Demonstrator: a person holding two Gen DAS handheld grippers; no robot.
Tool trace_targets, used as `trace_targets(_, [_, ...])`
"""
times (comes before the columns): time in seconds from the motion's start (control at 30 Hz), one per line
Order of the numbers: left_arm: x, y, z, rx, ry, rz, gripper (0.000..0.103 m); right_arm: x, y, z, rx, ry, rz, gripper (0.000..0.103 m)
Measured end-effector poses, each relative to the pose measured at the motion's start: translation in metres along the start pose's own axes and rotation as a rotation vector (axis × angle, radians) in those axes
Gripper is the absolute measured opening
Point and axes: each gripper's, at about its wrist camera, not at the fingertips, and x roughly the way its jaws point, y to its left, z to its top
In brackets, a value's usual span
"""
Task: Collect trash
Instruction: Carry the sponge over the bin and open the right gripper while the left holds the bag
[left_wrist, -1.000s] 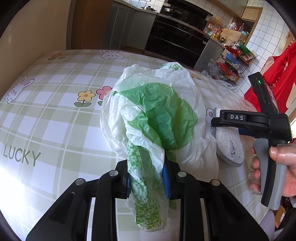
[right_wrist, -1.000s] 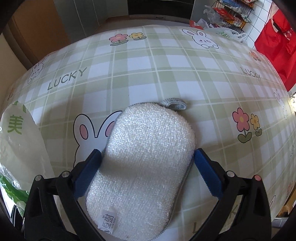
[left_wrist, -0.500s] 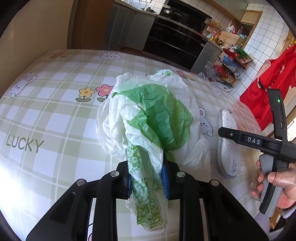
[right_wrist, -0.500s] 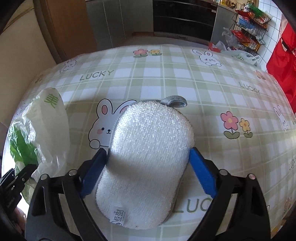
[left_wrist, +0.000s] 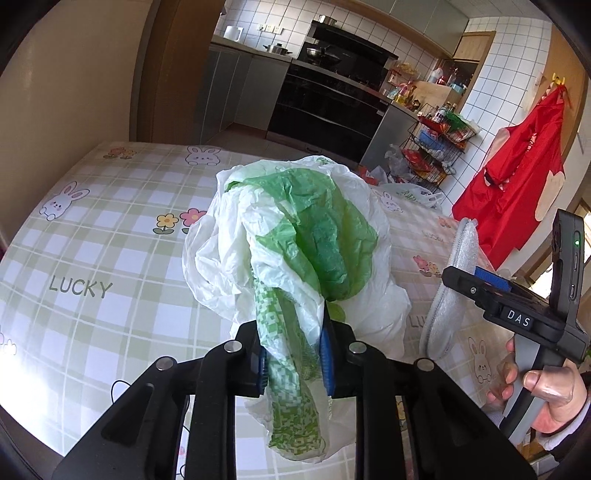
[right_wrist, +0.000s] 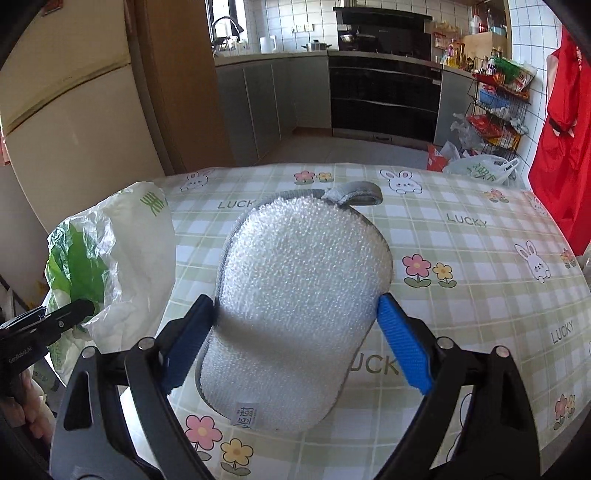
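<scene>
Kitchen table (left_wrist: 92, 236): one bag (left_wrist: 295, 236), one sponge (right_wrist: 303, 295)

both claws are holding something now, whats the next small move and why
Probably bring the sponge in the right claw across to the bag and over its mouth. The left claw pinches the bag's gathered plastic, holding it up off the table, and the sponge is clamped on both sides, also off the table. The bag's opening isn't clearly spread, so it may need widening first.

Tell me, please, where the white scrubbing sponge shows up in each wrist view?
Left wrist: sponge at right edge, seen edge-on, held by the right tongs.
Right wrist: sponge in the centre, gripped across its width.
Shared landmark: the green-and-white plastic bag, beside the sponge in both views.
</scene>
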Motion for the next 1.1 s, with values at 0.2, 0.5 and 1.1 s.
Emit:
trace_targets(0.2, [-0.046,-0.024,0.003,0.014,-0.053,-0.007,0.021,-0.062,-0.001,-0.012,0.013,-0.084,0.031,0.089])
trace_targets(0.5, [-0.131,-0.063,-0.004,0.065,-0.159,-0.007,0.021,-0.142,-0.006,-0.039,-0.011,-0.172,0.054,0.089])
trace_targets(1.1, [-0.233,-0.102,-0.051,0.082,-0.240,-0.041,0.021,-0.235,0.015,-0.106,-0.053,-0.198,0.112,0.089])
